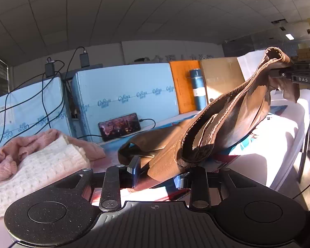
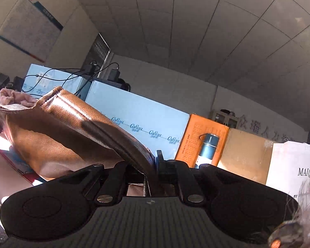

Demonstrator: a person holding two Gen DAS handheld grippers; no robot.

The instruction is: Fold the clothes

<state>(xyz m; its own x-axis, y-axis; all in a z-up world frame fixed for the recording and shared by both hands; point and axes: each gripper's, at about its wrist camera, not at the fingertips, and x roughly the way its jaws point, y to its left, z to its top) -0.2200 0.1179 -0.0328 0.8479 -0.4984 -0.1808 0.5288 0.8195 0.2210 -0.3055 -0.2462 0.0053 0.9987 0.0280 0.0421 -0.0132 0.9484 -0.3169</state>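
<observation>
Left wrist view: the left gripper (image 1: 157, 173) is pinching one end of a brown leather garment (image 1: 217, 128), which is stretching up to the right gripper (image 1: 287, 70) above the tabletop (image 1: 248, 165). "DAS" is showing there. Two knits (image 1: 37, 161), pink and cream, are lying near the left edge.

Right wrist view: the right gripper (image 2: 153, 165), pressed together, is clamping the garment's (image 2: 68, 128) stitched seam. One white box (image 2: 295, 169) is reading "MAIQI".

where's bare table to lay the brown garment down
Bare sunlit table lies right of the brown garment, toward its edge. The left is crowded: knit sweaters piled there, phone and blue boxes behind.
</observation>
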